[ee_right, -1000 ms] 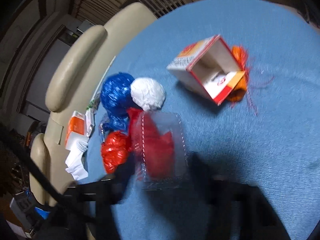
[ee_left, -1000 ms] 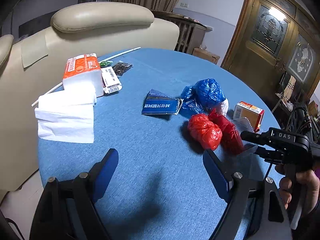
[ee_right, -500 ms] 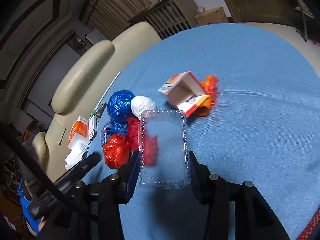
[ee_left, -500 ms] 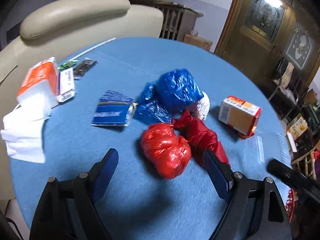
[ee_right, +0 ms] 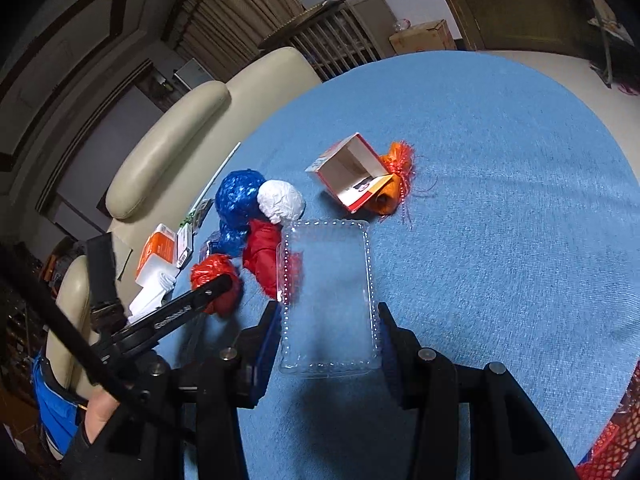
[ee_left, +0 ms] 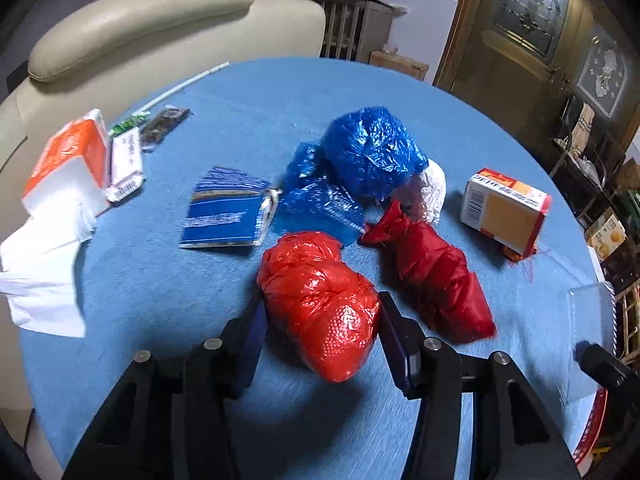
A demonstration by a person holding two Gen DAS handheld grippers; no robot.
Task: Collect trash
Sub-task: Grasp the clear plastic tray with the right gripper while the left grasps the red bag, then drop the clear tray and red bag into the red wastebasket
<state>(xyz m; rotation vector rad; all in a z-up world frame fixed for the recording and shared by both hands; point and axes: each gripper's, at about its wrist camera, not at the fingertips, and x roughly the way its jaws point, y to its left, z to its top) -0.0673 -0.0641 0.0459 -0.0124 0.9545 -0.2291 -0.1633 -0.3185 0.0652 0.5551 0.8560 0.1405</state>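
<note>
A crumpled bright red plastic bag (ee_left: 320,300) lies on the blue round table (ee_left: 160,360). My left gripper (ee_left: 320,320) has its jaws closing on this bag, and both pads touch its sides. The same bag (ee_right: 208,276) shows in the right wrist view with a left fingertip (ee_right: 218,286) against it. My right gripper (ee_right: 326,320) is shut on a clear plastic clamshell tray (ee_right: 326,296), held a little above the cloth. A dark red bag (ee_left: 436,276), a blue bag (ee_left: 372,152) and a white bag (ee_left: 434,188) lie just beyond.
An open orange-and-white carton (ee_right: 352,172) lies beside an orange net (ee_right: 394,180). A blue packet (ee_left: 228,216), a tissue pack (ee_left: 68,160) and loose tissues (ee_left: 40,268) lie at the left. A beige armchair (ee_left: 140,20) stands behind; a red basket (ee_right: 612,436) sits past the near right edge.
My left gripper moved forward over the bright red bag and its jaws narrowed onto it. My right gripper drew back and rose a little, still holding the clear tray.
</note>
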